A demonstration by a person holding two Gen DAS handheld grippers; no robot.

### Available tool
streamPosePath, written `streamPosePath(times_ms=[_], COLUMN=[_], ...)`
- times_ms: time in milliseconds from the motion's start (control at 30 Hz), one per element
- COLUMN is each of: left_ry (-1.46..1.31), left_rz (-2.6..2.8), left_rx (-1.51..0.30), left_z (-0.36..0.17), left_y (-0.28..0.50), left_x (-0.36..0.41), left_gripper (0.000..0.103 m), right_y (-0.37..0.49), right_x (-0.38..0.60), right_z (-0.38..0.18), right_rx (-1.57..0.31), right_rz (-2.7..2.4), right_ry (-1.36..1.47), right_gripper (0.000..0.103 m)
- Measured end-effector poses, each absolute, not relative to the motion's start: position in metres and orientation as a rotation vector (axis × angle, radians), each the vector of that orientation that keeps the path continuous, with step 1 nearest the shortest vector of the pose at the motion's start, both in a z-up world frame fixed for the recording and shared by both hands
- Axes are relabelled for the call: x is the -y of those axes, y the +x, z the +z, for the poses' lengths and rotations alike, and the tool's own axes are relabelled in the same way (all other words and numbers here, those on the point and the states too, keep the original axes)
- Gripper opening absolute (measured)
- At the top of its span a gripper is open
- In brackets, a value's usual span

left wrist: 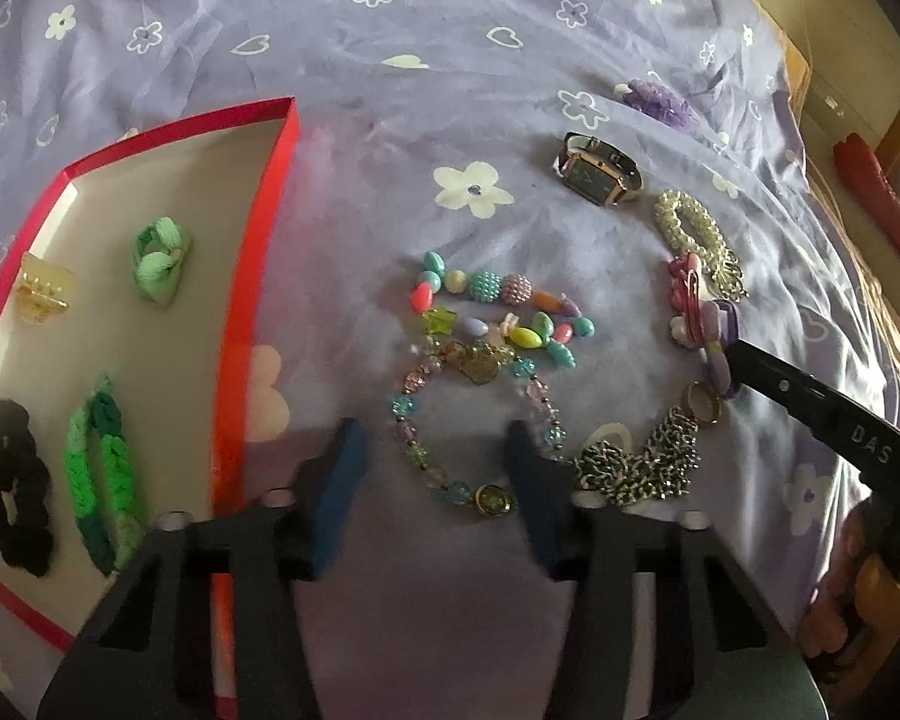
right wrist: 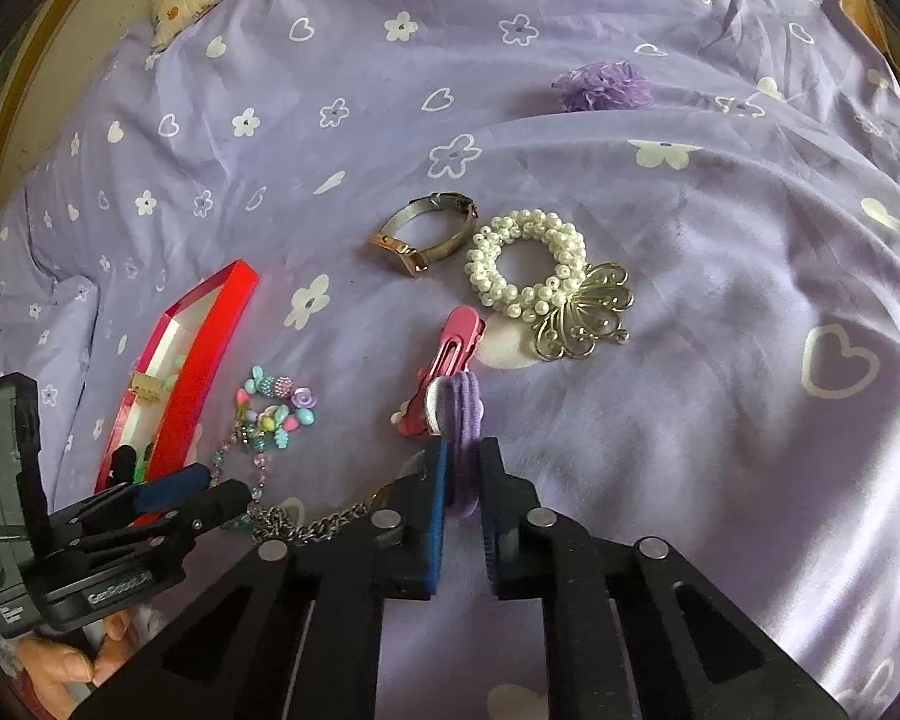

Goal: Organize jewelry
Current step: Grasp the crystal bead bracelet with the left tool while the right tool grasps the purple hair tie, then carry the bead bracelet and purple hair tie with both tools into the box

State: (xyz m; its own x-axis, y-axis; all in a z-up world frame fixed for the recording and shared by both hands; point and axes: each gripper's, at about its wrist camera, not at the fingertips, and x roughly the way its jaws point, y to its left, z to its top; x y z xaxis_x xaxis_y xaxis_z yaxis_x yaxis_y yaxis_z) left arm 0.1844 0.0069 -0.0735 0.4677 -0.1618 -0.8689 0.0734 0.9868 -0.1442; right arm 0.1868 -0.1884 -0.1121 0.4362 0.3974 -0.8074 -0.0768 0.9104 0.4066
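In the left wrist view, the left gripper (left wrist: 435, 450) hangs with its jaws spread wide and empty over a clear-bead bracelet (left wrist: 468, 420) on the lilac bedsheet (left wrist: 390, 90). Just beyond lies a pastel bead bracelet (left wrist: 498, 312); a silver chain (left wrist: 642, 462) sits beside the right fingertip. Toward the sheet's left side, the red box (left wrist: 252, 312) holds a green scrunchie (left wrist: 159, 261), a yellow claw clip (left wrist: 42, 294), a black scrunchie (left wrist: 12, 480) and a green braided tie (left wrist: 102, 468). A watch (left wrist: 597, 171) lies farther out.

In the right wrist view, the right gripper (right wrist: 463, 474) is clamped narrow on a purple hair tie (right wrist: 465, 414), just beside a pink hair clip (right wrist: 450, 354). A pearl scrunchie (right wrist: 528, 264) touches a silver brooch (right wrist: 588, 315) beyond.
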Motion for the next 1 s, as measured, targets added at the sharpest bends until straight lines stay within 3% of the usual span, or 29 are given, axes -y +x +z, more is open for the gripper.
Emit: streamPosePath(times_ms=[67, 100, 1000], left_ry=[-0.101, -0.115, -0.187], left_rz=[-0.155, -0.165, -0.247], left_rx=[-1.072, -1.073, -0.887], left_z=[-0.073, -0.072, 0.005], left_y=[0.185, 0.185, 0.139], left_x=[-0.010, -0.012, -0.032], left_gripper=[0.009, 0.006, 0.006], right_y=[0.185, 0.184, 0.162], right_x=[0.188, 0.187, 0.162], right_z=[-0.110, -0.108, -0.063], right_rx=[-1.080, -1.076, -1.004], right_rz=[0.312, 0.314, 0.425], right_ry=[0.340, 0.340, 0.366], right_gripper=[0.006, 0.006, 0.006])
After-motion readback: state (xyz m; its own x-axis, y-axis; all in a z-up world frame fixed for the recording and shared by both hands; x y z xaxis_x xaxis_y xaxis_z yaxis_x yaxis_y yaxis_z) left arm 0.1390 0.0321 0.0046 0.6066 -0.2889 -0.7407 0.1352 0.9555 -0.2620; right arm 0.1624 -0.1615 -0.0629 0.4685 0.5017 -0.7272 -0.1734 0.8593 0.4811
